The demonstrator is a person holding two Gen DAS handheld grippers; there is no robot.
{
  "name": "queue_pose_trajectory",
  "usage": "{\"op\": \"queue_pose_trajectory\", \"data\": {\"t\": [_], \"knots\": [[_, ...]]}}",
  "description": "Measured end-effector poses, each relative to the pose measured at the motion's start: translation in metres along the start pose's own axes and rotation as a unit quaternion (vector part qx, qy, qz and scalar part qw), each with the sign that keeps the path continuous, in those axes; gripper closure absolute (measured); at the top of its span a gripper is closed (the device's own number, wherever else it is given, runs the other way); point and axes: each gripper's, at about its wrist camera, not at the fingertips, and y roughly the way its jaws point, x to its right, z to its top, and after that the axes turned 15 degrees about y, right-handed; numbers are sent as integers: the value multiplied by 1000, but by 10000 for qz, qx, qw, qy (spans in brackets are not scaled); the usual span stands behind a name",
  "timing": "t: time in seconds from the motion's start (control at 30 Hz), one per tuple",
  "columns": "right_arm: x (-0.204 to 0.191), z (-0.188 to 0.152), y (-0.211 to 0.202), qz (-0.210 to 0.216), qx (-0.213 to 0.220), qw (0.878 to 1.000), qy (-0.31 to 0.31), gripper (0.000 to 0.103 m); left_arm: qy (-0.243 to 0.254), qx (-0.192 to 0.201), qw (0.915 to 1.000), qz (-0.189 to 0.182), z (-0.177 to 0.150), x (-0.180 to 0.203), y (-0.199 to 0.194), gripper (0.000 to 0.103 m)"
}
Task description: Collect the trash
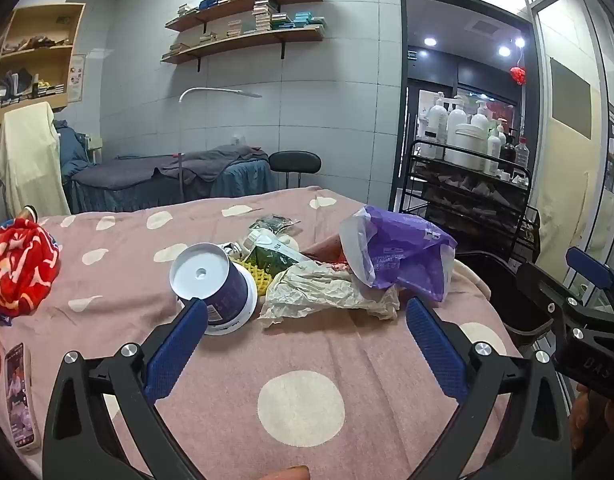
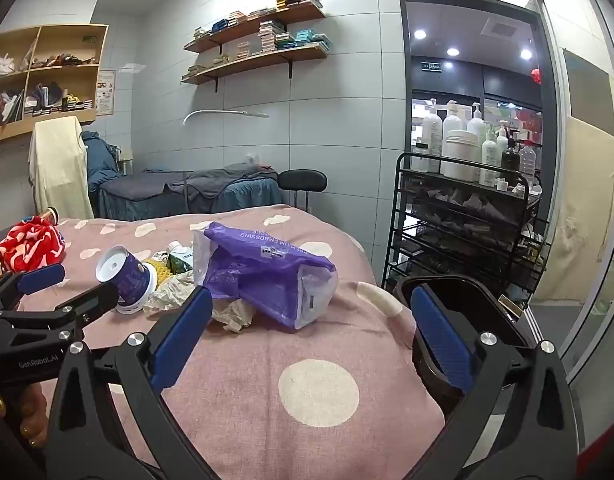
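Observation:
A heap of trash lies on the pink dotted blanket (image 1: pixel 235 360): a purple paper cup (image 1: pixel 219 284) (image 2: pixel 127 280) on its side, crumpled paper (image 1: pixel 323 292) (image 2: pixel 231 314), a purple plastic bag (image 1: pixel 403 256) (image 2: pixel 267 276), a green carton (image 1: pixel 275 256) (image 2: pixel 181 260) and yellow foam mesh (image 1: pixel 259 276). My left gripper (image 1: pixel 307 312) (image 2: pixel 71 284) is open just short of the cup and paper, holding nothing. My right gripper (image 2: pixel 311 300) (image 1: pixel 567 276) is open too, near the bag, with its right finger over a black bin (image 2: pixel 467 300) (image 1: pixel 503 280) beside the bed.
A phone (image 1: pixel 19 396) and a red patterned cloth (image 1: pixel 19 268) lie on the bed's left side. A black wire cart (image 2: pixel 459 232) with bottles stands behind the bin. A glass partition runs along the right. Another bed and a stool sit at the back.

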Motion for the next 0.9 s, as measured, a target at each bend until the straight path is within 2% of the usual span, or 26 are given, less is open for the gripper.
{"op": "queue_pose_trajectory", "data": {"t": [0.23,0.9], "knots": [[-1,0,-1,-24,7,10000,-34,4,4,-71,10000,-31,-1,-1,9,5],[1,-3,7,-32,-137,9999,55,4,-120,-94,9998,-129,-5,-3,4,5]]}}
